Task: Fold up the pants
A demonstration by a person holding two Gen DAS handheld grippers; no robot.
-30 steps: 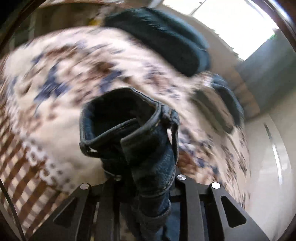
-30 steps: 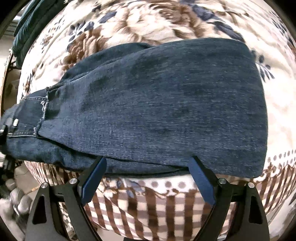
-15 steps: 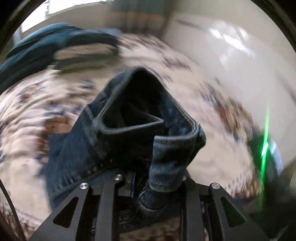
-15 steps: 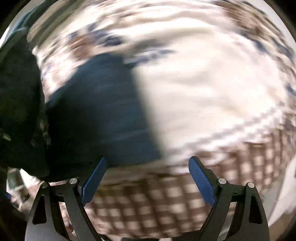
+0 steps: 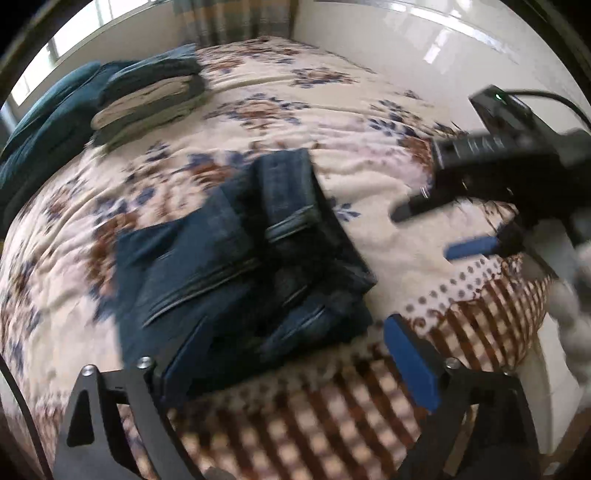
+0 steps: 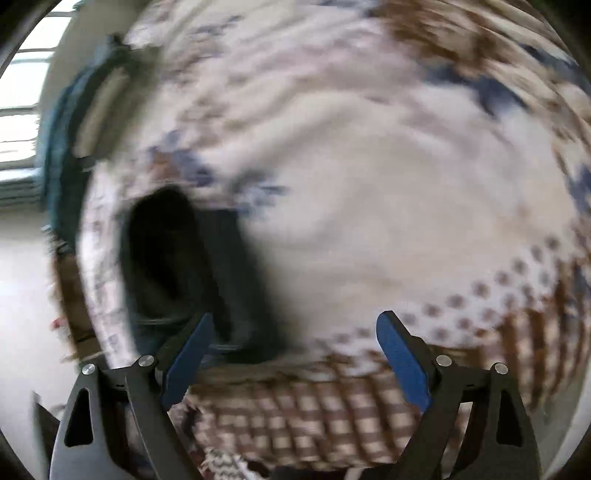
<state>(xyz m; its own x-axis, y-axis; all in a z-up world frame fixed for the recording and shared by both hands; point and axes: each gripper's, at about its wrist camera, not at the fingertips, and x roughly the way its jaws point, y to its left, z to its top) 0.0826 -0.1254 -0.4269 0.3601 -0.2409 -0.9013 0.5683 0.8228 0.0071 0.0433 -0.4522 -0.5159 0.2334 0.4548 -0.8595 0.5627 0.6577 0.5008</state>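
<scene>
The dark blue jeans (image 5: 240, 258) lie folded in a thick bundle on the floral blanket (image 5: 258, 110), near the bed's front edge. My left gripper (image 5: 295, 354) is open and empty, just in front of the bundle. My right gripper (image 5: 436, 232) shows at the right in the left wrist view, open, above the blanket to the right of the jeans. In the blurred right wrist view the right gripper (image 6: 295, 354) is open and empty, with the jeans (image 6: 177, 266) dark at the left.
A stack of folded teal and grey clothes (image 5: 147, 92) lies at the bed's far left. A checked brown border (image 5: 332, 413) hangs over the bed's front edge. A glossy white wall (image 5: 443, 48) and a window (image 5: 92, 29) stand behind.
My left gripper has let go of the jeans and opened; the folded end now lies on the bundle. My right gripper swung away to the right, still open.
</scene>
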